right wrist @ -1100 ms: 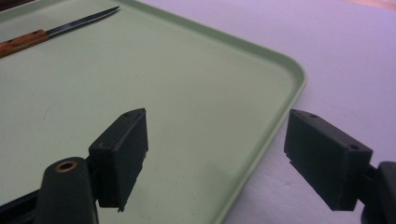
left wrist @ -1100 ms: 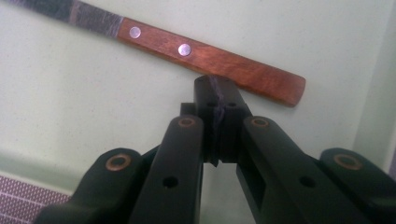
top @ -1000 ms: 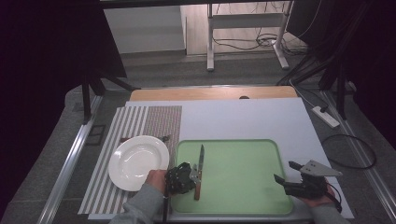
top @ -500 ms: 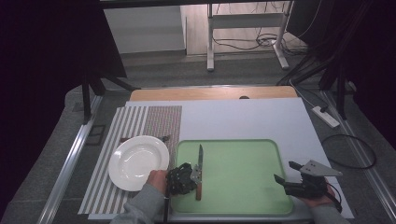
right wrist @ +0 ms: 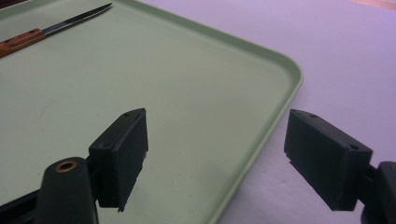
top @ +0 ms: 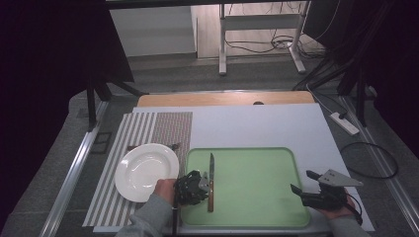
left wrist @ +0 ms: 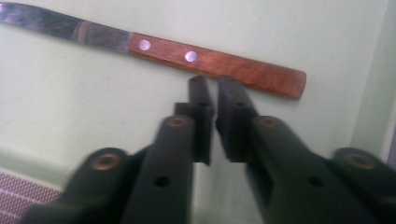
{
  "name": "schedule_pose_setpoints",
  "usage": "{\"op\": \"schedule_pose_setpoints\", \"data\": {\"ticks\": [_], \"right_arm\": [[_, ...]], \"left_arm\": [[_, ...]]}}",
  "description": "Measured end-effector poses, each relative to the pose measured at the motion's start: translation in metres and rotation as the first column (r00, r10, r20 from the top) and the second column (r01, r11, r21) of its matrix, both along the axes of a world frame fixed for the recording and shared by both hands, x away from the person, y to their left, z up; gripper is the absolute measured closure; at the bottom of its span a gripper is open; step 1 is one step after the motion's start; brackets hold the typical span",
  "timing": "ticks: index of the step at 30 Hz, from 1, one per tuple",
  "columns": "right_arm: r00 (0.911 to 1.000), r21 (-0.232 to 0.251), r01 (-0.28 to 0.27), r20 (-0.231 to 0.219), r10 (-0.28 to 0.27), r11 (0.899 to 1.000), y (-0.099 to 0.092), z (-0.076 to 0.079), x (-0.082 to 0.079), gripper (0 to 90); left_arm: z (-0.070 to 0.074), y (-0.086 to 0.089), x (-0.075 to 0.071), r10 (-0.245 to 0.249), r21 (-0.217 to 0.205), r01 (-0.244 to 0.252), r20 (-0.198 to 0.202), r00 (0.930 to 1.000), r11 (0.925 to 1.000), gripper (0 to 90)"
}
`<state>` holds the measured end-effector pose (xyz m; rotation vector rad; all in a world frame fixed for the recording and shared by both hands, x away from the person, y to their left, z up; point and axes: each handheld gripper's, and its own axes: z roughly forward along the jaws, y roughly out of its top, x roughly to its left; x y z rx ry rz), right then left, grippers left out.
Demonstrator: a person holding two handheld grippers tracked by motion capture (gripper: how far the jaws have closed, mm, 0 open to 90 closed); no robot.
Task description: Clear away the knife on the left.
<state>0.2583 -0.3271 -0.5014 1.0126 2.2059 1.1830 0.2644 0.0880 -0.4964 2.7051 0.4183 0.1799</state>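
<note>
so your left gripper [left wrist: 209, 88] sits low over the green tray [top: 257, 163], its jaws just parted to a narrow slit with nothing between them; they have just been opening. the knife [left wrist: 154, 51] lies flat on the tray right ahead of those tips, wooden handle nearest, blade running off to the gripper's left. it looks like you're at the start of a pickup or just after a set-down, i can't tell which. to take it, you'd need the jaws wider and across the handle. left of that hand sit the white plate [top: 146, 171] and the striped placemat [top: 143, 131], close but not in the way. farther right, your right gripper [right wrist: 215, 154] rests at the tray's near right corner, jaws wide and empty, the knife well off ahead to its left.
</note>
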Motion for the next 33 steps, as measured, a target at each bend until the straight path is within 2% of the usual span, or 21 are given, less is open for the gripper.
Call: {"op": "schedule_pose_setpoints", "data": {"ticks": [3, 5, 7, 9, 11, 12, 14, 15, 16, 18, 21, 23, 24, 26, 28, 30, 31, 33], "right_arm": [[1.0000, -0.001, 0.000, -0.001, 0.000, 1.000, 0.000, 0.000, 0.000, 22.5], [1.0000, 0.002, 0.000, 0.000, 0.000, 1.000, -0.001, 0.000, 0.000, 22.5], [1.0000, 0.000, 0.000, -0.001, 0.000, 1.000, -0.001, 0.000, 0.000, 22.5], [1.0000, 0.001, 0.000, -0.002, 0.000, 1.000, -0.001, 0.000, 0.001, 22.4], [1.0000, 0.004, 0.003, -0.002, -0.003, 1.000, -0.001, 0.000, 0.001, 22.4], [1.0000, 0.004, 0.004, -0.004, -0.004, 1.000, -0.001, 0.000, 0.001, 22.4], [1.0000, 0.004, 0.004, -0.004, -0.004, 1.000, -0.001, 0.000, 0.002, 22.4], [1.0000, 0.004, 0.004, -0.004, -0.004, 1.000, -0.001, 0.000, 0.001, 22.4], [1.0000, 0.003, 0.004, -0.004, -0.004, 1.000, -0.001, 0.000, 0.001, 22.4], [1.0000, 0.002, 0.005, -0.003, -0.005, 1.000, -0.001, 0.000, 0.001, 22.4], [1.0000, -0.002, 0.007, -0.004, -0.007, 1.000, 0.000, 0.000, 0.001, 22.4], [1.0000, -0.002, 0.009, -0.005, -0.009, 1.000, -0.001, 0.000, 0.001, 22.4], [1.0000, -0.003, 0.009, -0.004, -0.009, 1.000, -0.001, 0.000, 0.000, 22.4], [1.0000, -0.001, 0.006, -0.003, -0.006, 1.000, -0.001, 0.000, 0.000, 22.4], [1.0000, -0.002, 0.005, -0.003, -0.005, 1.000, -0.001, 0.000, 0.000, 22.4], [1.0000, -0.002, 0.004, -0.003, -0.004, 1.000, -0.001, 0.000, 0.000, 22.4], [1.0000, -0.001, 0.003, -0.002, -0.003, 1.000, -0.001, 0.000, 0.000, 22.4], [1.0000, -0.001, 0.002, 0.000, -0.002, 1.000, -0.001, 0.000, 0.000, 22.4]], "left_arm": [[0.003, 0.006, 0.001, 0.038, -0.053, -0.036, 0.021, 0.9991, 0.9979, 68.0], [0.004, 0.012, 0.000, 0.068, -0.100, -0.062, 0.055, 0.9962, 0.9931, 60.8], [0.005, 0.016, -0.001, 0.088, -0.137, -0.078, 0.068, 0.9939, 0.9875, 56.8], [0.006, 0.022, -0.002, 0.119, -0.187, -0.104, 0.073, 0.9902, 0.9768, 53.2], [0.007, 0.027, -0.002, 0.160, -0.242, -0.140, 0.066, 0.9848, 0.9601, 44.8], [0.008, 0.029, -0.002, 0.176, -0.263, -0.153, 0.067, 0.9822, 0.9527, 41.7], [0.008, 0.034, -0.001, 0.192, -0.290, -0.165, 0.068, 0.9790, 0.9427, 37.1], [0.008, 0.035, -0.001, 0.200, -0.294, -0.171, 0.072, 0.9771, 0.9403, 33.9], [0.008, 0.037, -0.001, 0.214, -0.304, -0.183, 0.069, 0.9745, 0.9349, 30.6], [0.006, 0.040, -0.001, 0.223, -0.308, -0.190, 0.073, 0.9721, 0.9321, 25.2], [0.005, 0.045, -0.001, 0.246, -0.321, -0.210, 0.077, 0.9661, 0.9237, 23.2], [0.005, 0.048, -0.001, 0.249, -0.326, -0.211, 0.080, 0.9651, 0.9216, 23.3], [0.006, 0.050, -0.002, 0.262, -0.331, -0.219, 0.091, 0.9609, 0.9179, 22.9], [0.007, 0.053, -0.003, 0.262, -0.336, -0.218, 0.090, 0.9609, 0.9160, 24.4], [0.010, 0.057, -0.004, 0.282, -0.346, -0.230, 0.108, 0.9532, 0.9096, 24.1], [0.013, 0.060, -0.005, 0.287, -0.351, -0.228, 0.126, 0.9496, 0.9083, 24.0], [0.016, 0.063, -0.006, 0.293, -0.360, -0.225, 0.146, 0.9451, 0.9056, 24.5], [0.019, 0.066, -0.007, 0.295, -0.369, -0.220, 0.160, 0.9420, 0.9031, 25.9]]}}
